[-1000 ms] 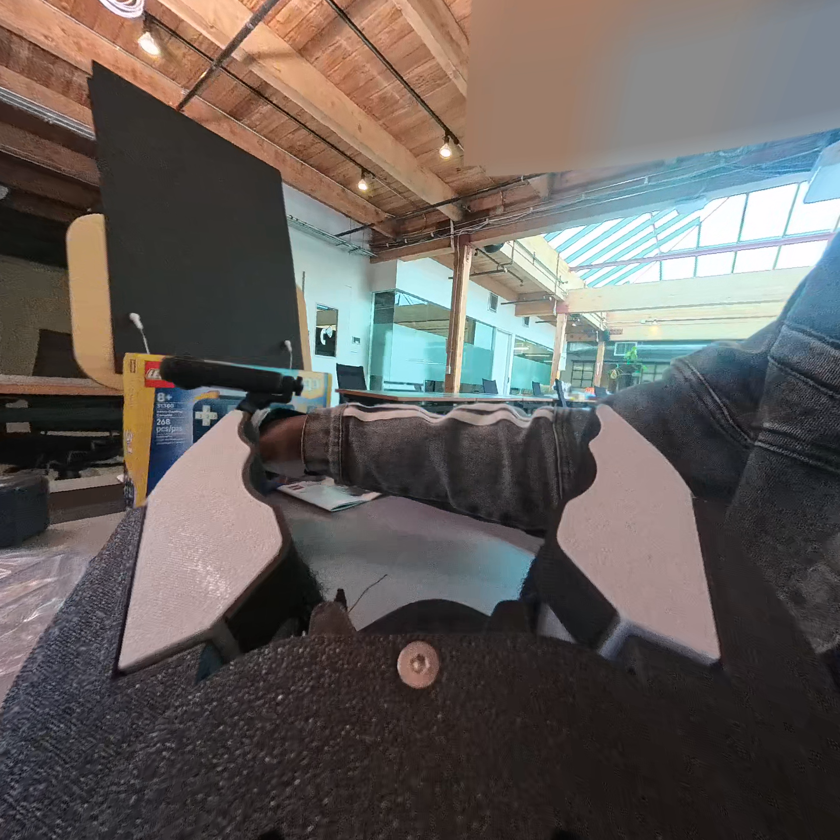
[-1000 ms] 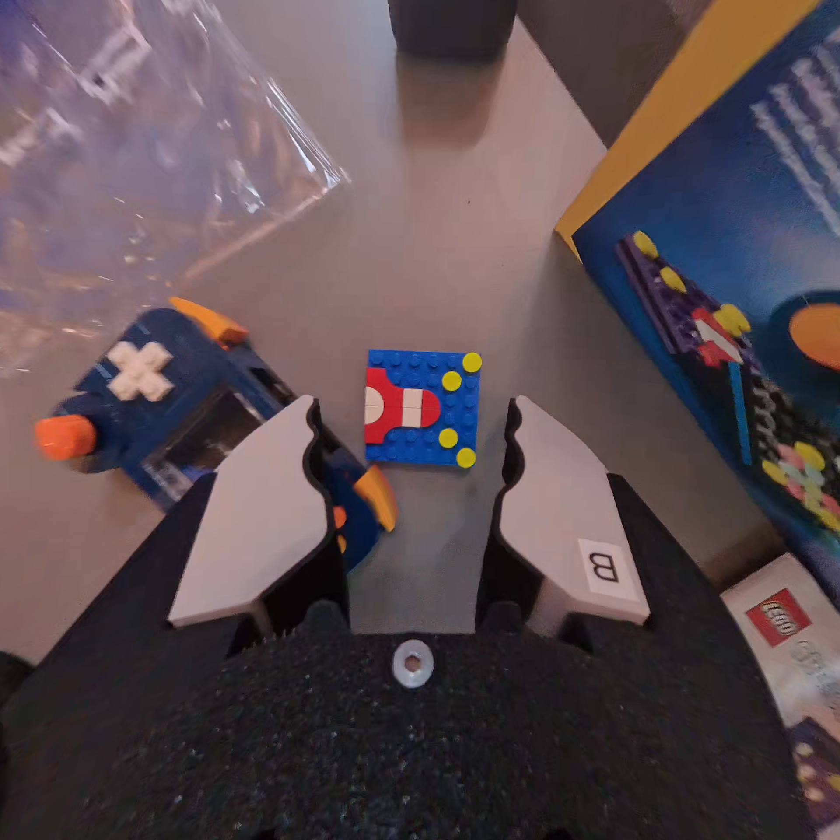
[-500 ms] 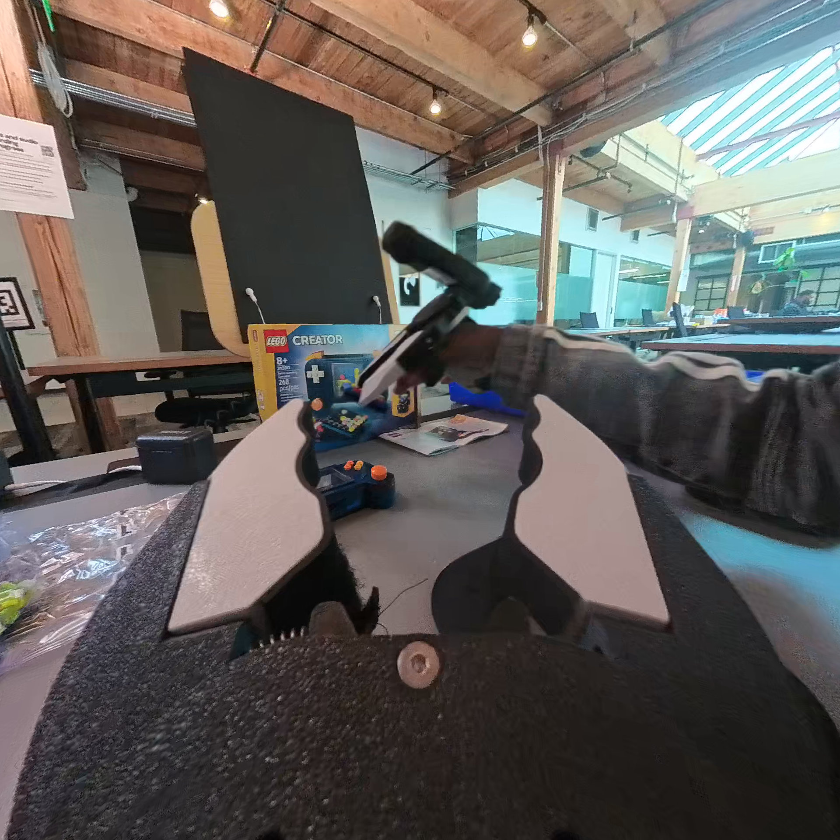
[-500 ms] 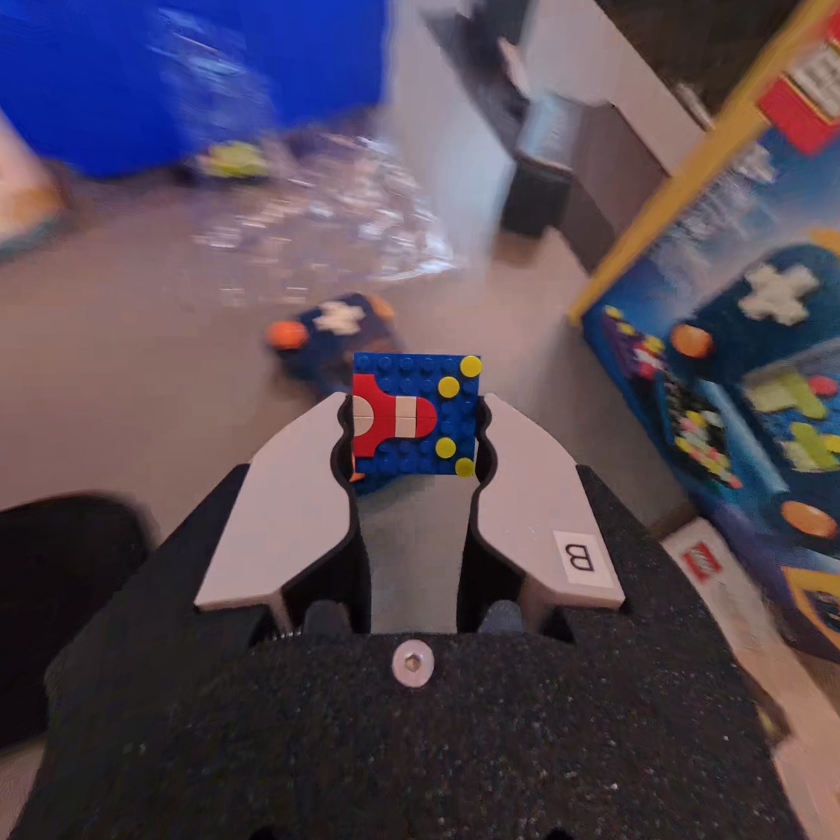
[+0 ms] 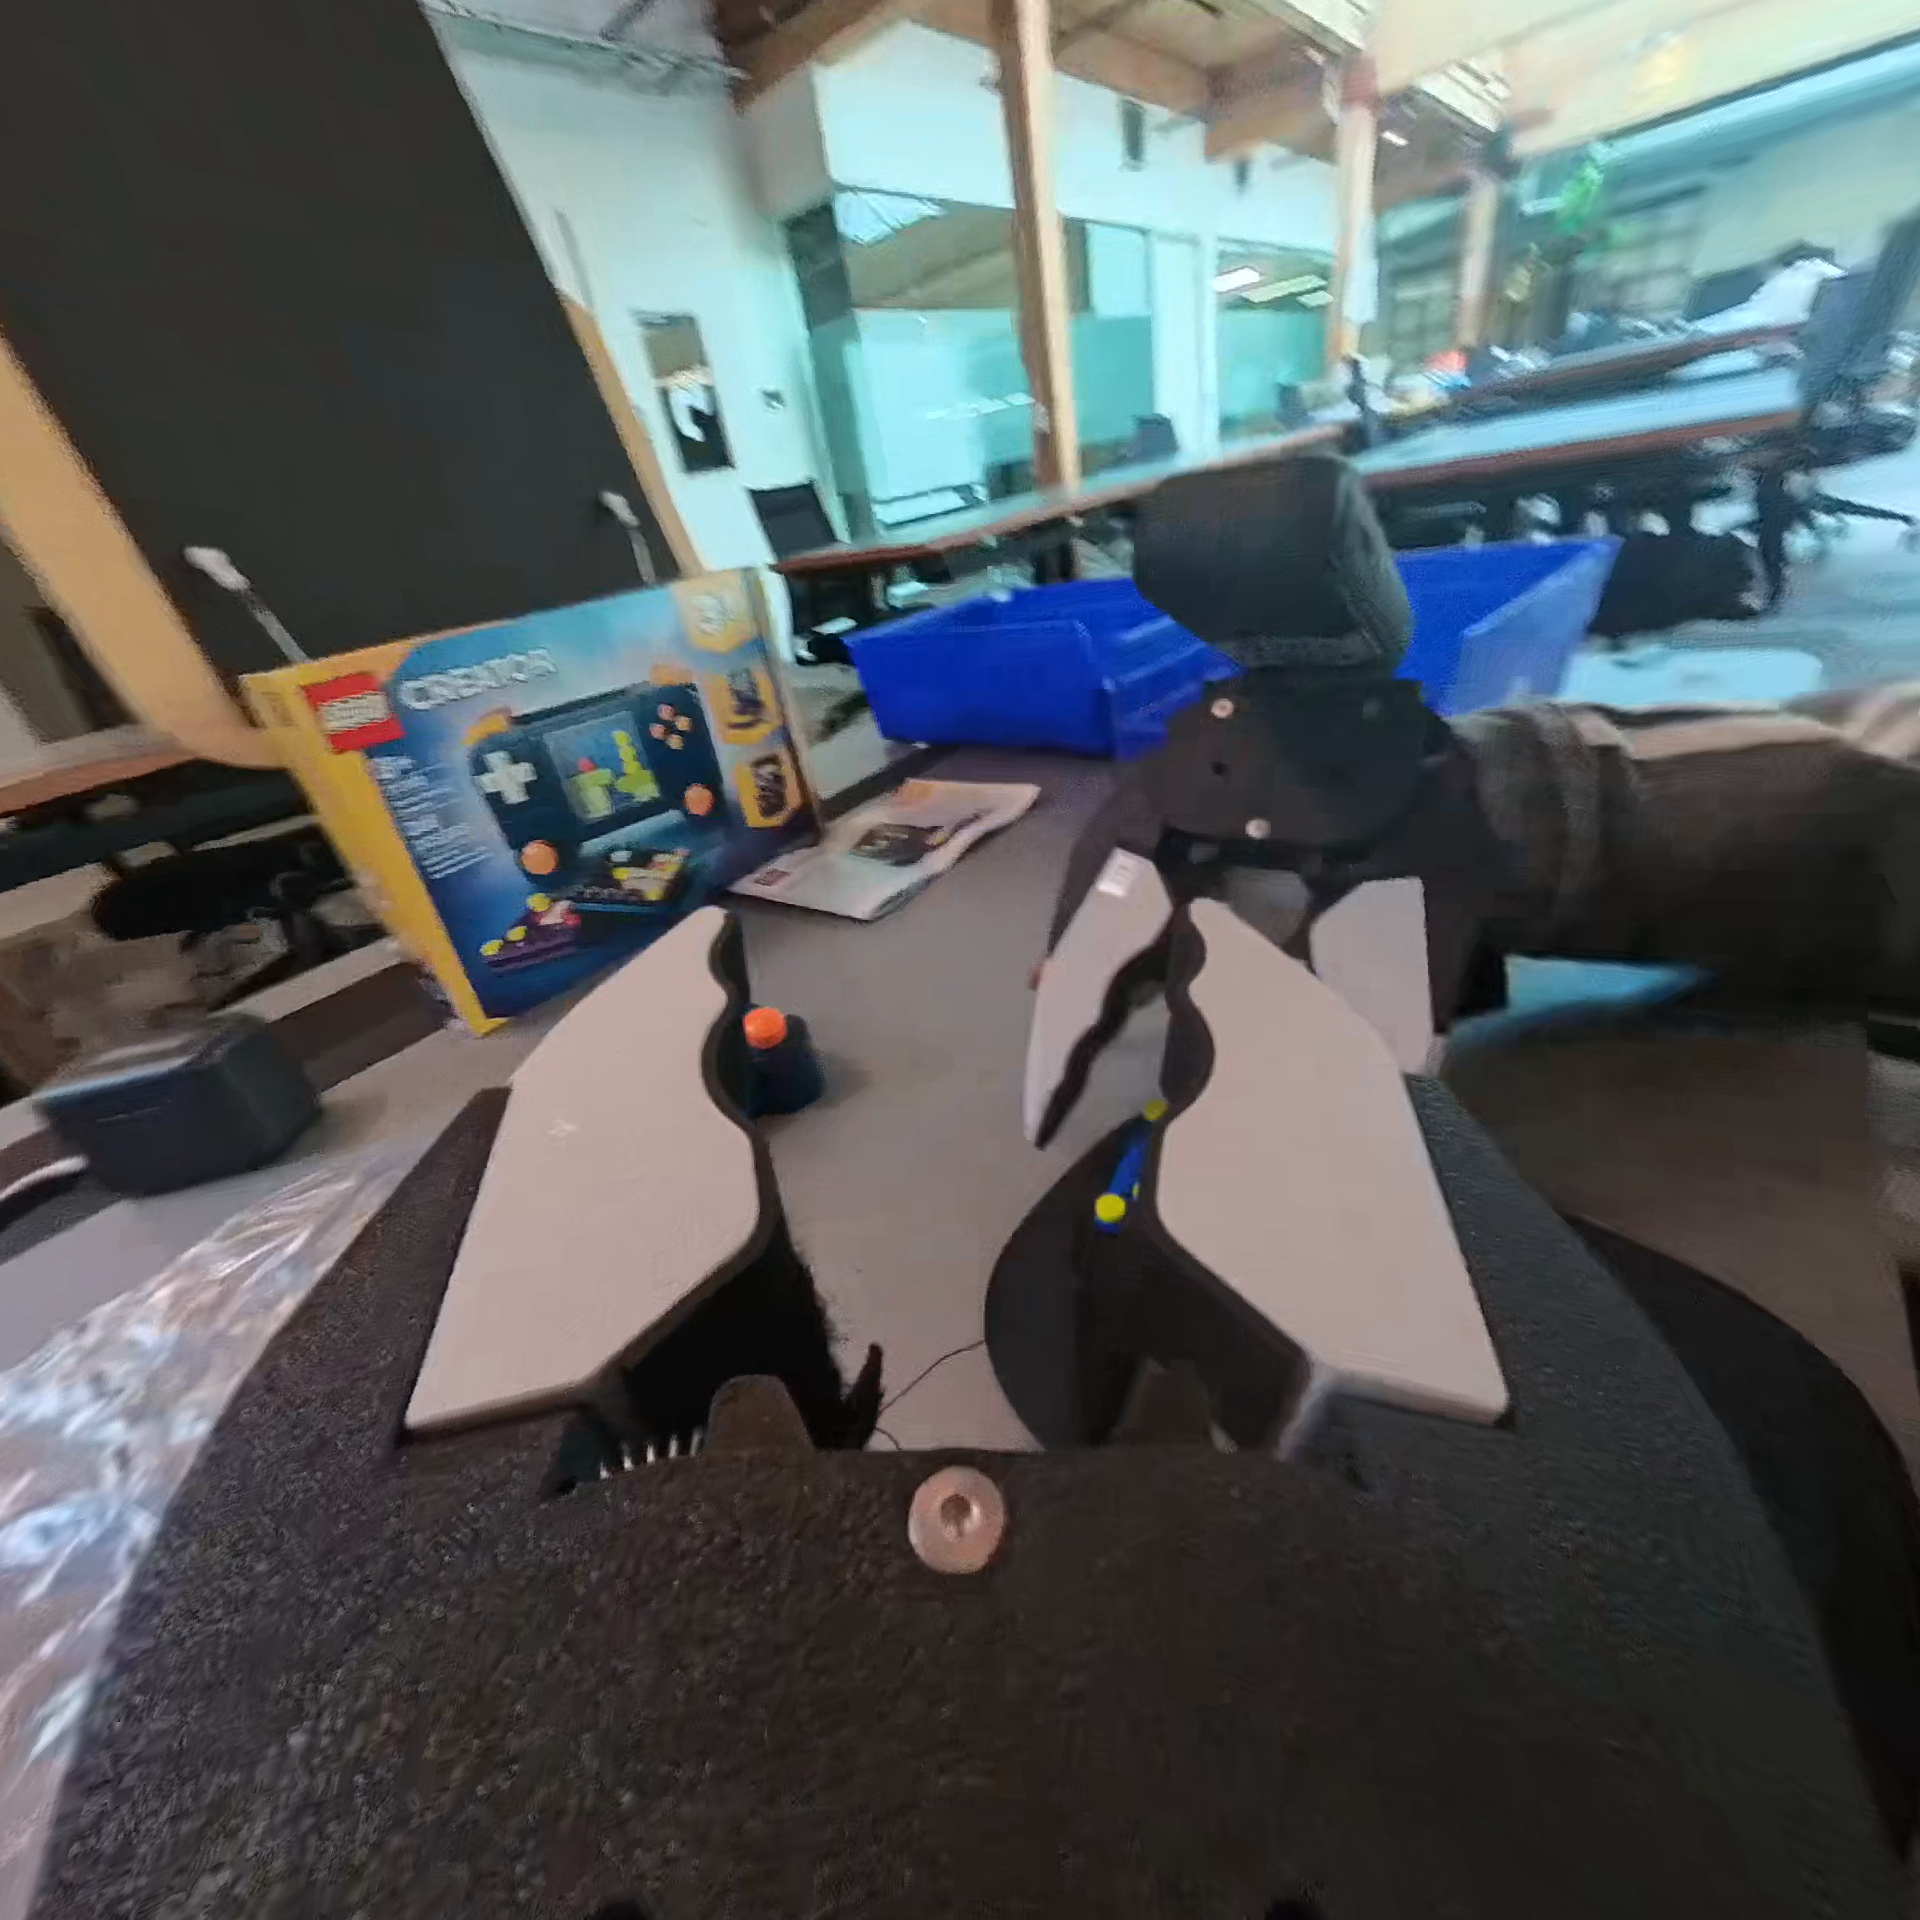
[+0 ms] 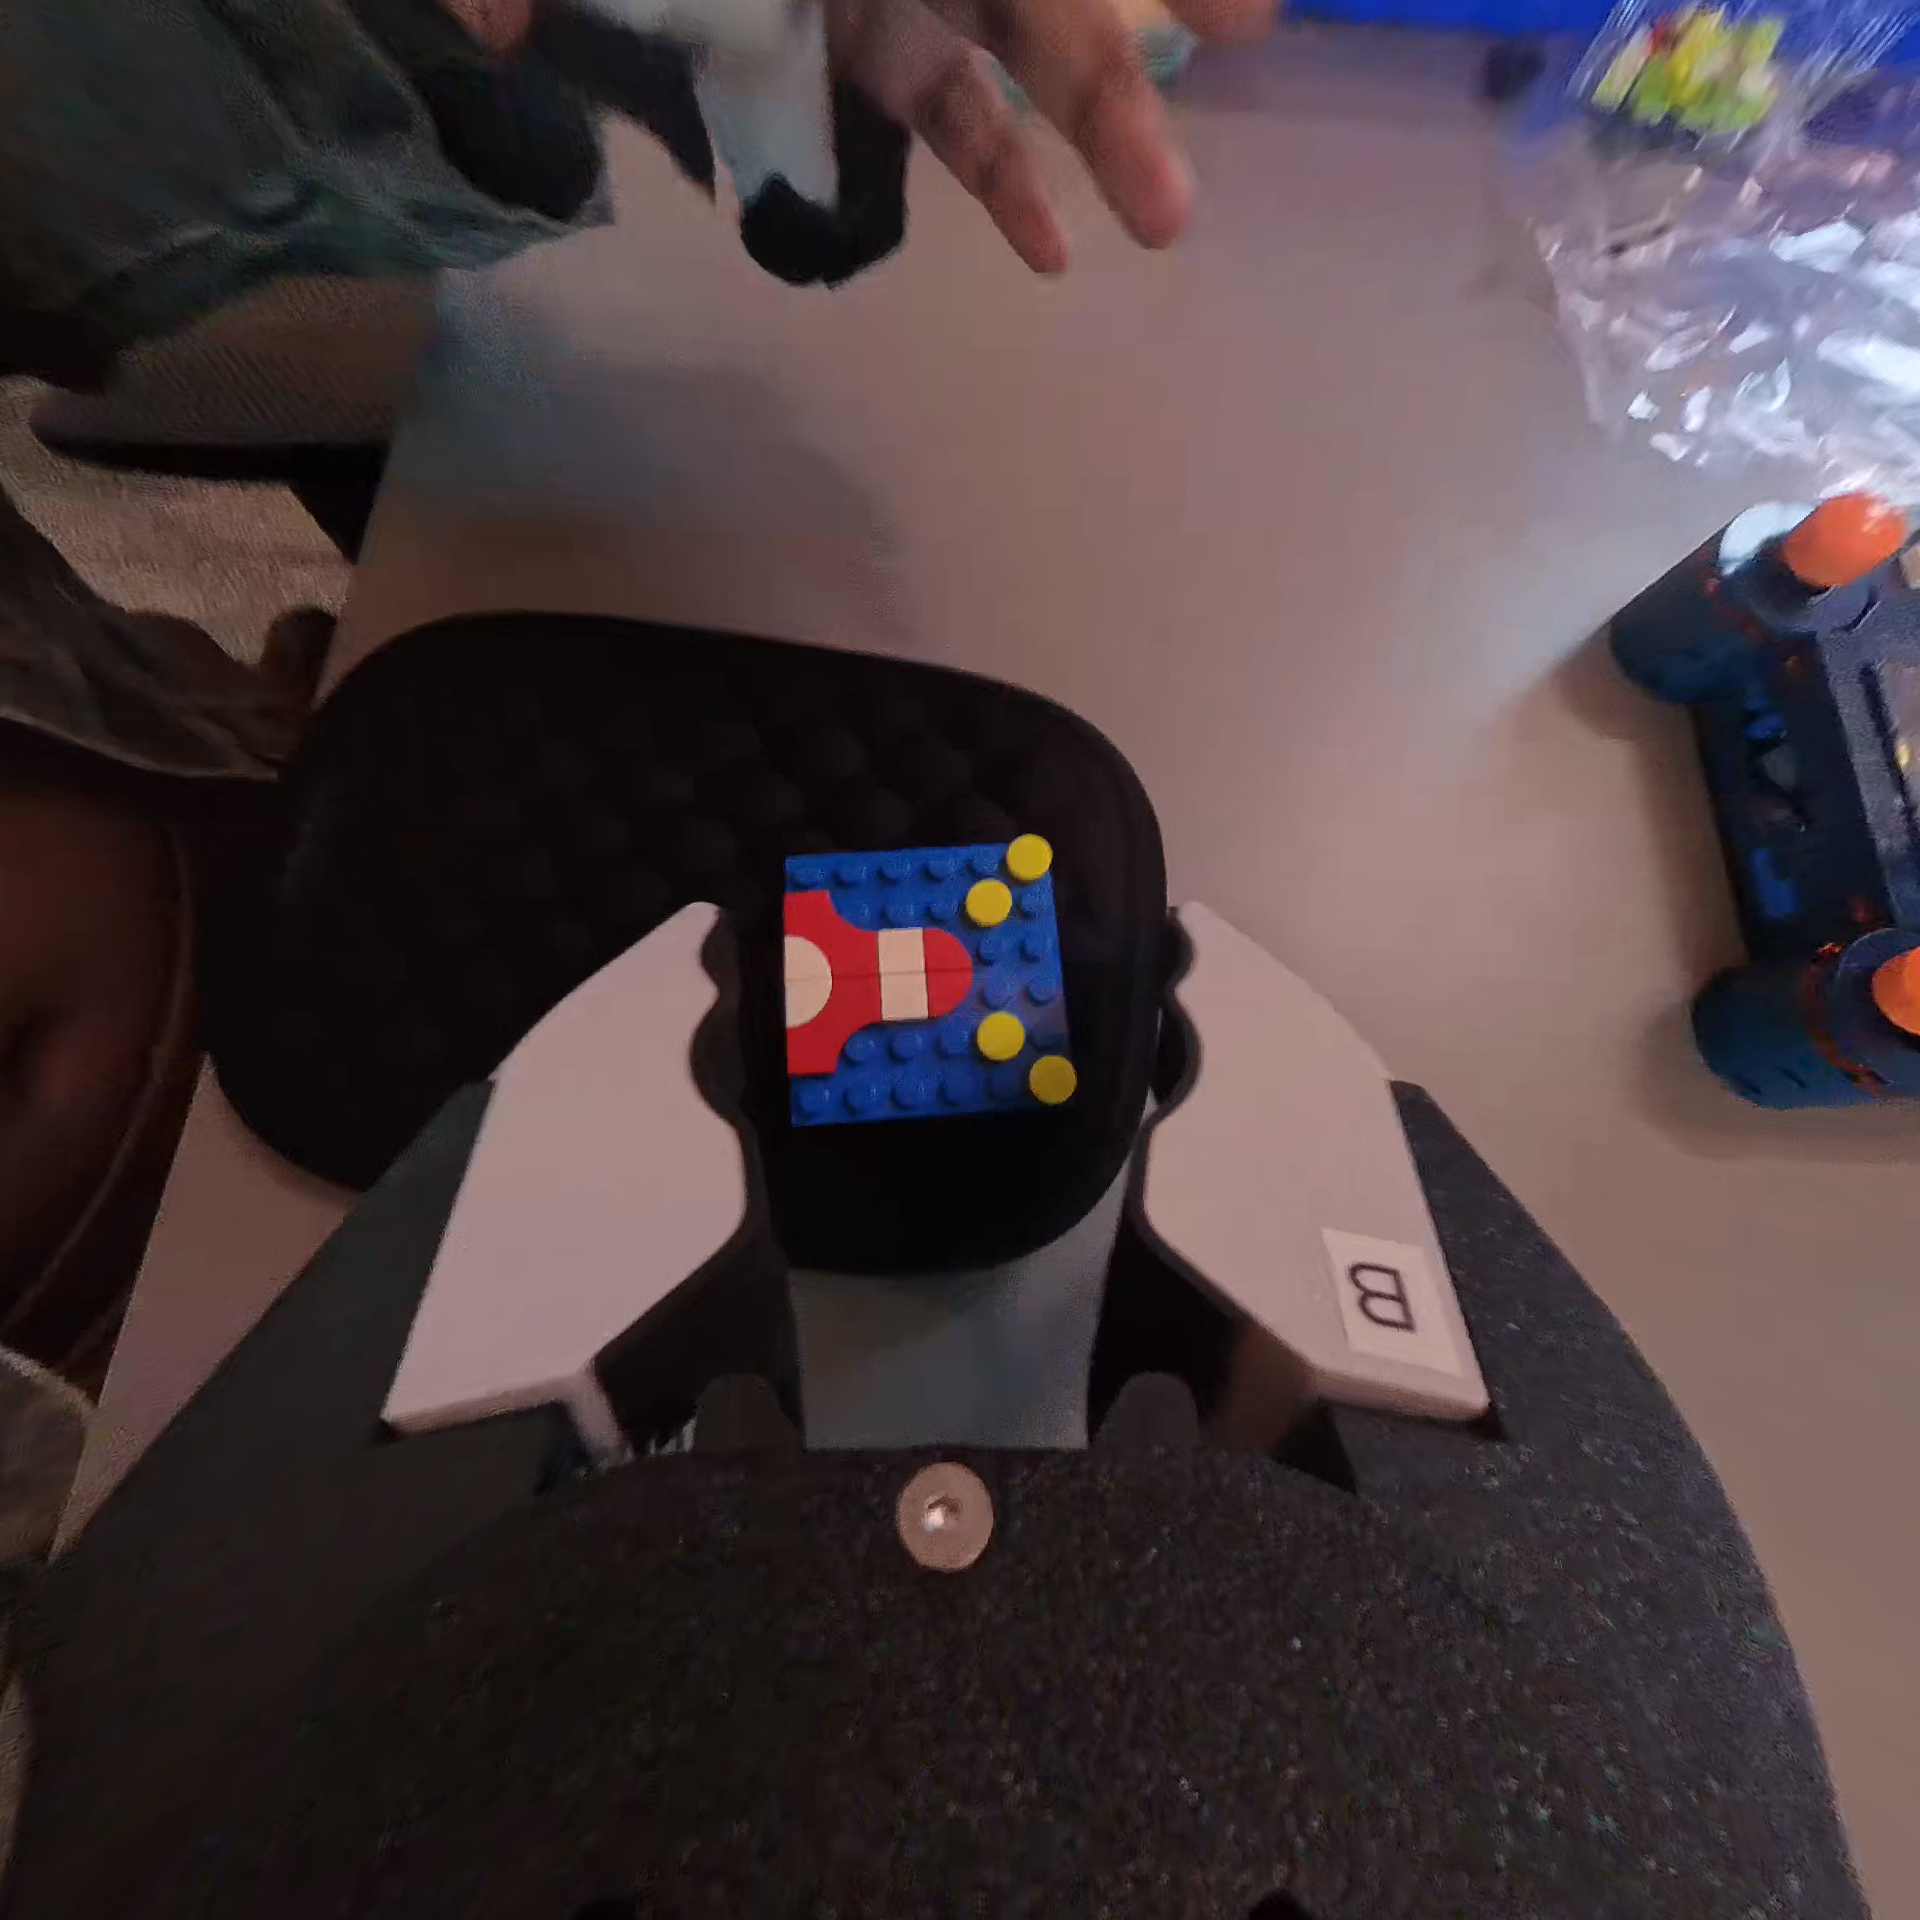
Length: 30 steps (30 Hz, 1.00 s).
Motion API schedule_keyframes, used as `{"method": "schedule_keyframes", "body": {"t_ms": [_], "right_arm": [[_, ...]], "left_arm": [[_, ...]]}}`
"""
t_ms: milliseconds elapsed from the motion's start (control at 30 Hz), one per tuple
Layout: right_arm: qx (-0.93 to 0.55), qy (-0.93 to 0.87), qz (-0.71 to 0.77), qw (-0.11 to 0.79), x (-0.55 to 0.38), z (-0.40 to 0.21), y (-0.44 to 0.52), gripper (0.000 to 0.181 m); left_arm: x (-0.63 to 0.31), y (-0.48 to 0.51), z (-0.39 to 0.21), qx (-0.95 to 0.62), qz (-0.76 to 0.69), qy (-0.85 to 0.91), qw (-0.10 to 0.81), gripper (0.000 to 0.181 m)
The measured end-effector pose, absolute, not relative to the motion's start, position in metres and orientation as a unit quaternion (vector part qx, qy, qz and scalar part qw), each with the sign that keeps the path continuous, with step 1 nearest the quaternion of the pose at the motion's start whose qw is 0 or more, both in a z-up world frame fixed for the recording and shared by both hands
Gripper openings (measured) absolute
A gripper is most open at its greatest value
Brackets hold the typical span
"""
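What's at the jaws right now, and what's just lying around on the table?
At the jaws: blue studded plate between right gripper jaws, above black pad, grip unclear; left gripper open, empty.
Lying about: brick console, toy box, booklet, blue bin, plastic bag.

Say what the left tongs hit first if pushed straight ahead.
Likely the blue plate held in the right tongs: it sits close against the right finger of the left tongs. The middle gap looks free to the booklet; depth is unclear.
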State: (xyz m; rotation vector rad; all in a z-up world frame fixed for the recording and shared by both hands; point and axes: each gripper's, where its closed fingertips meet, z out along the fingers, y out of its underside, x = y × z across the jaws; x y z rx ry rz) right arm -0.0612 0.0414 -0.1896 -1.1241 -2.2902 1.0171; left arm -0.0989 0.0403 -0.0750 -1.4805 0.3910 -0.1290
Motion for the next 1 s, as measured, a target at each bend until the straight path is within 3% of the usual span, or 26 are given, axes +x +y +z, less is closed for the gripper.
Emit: {"method": "schedule_keyframes", "body": {"t_ms": [100, 200, 300, 400, 467, 600, 700, 800, 1000], "right_arm": [[-0.379, -0.755, 0.468, 0.259, -0.073, -0.149, 0.048, 0.106], [-0.319, -0.627, 0.589, 0.399, -0.084, -0.076, 0.079, 0.143], [-0.309, -0.471, 0.663, 0.493, -0.082, -0.028, 0.135, 0.139], [-0.334, -0.334, 0.692, 0.546, -0.063, -0.030, 0.185, 0.114], [-0.348, -0.222, 0.708, 0.573, -0.044, -0.034, 0.210, 0.107], [-0.371, -0.193, 0.744, 0.520, -0.051, -0.046, 0.211, 0.097], [-0.400, -0.269, 0.739, 0.470, -0.071, -0.061, 0.192, 0.085], [-0.404, -0.301, 0.715, 0.484, -0.077, -0.067, 0.185, 0.074], [-0.437, -0.367, 0.660, 0.489, -0.090, -0.087, 0.179, 0.071]], "left_arm": [[-0.092, 0.059, -0.071, -0.680, -0.110, 0.262, 0.676, 0.112], [-0.115, 0.094, -0.043, -0.636, -0.085, 0.264, 0.720, 0.127], [-0.154, 0.134, -0.019, -0.572, -0.042, 0.187, 0.798, 0.127], [-0.181, 0.148, -0.015, -0.510, -0.055, 0.081, 0.855, 0.103], [-0.169, 0.147, -0.030, -0.519, -0.048, 0.110, 0.847, 0.074], [-0.151, 0.159, -0.080, -0.570, 0.068, 0.163, 0.802, 0.044], [-0.132, 0.174, -0.105, -0.608, 0.059, 0.183, 0.770, 0.039], [-0.118, 0.178, -0.112, -0.622, 0.053, 0.203, 0.755, 0.038], [-0.111, 0.178, -0.117, -0.632, 0.030, 0.219, 0.743, 0.037]]}}
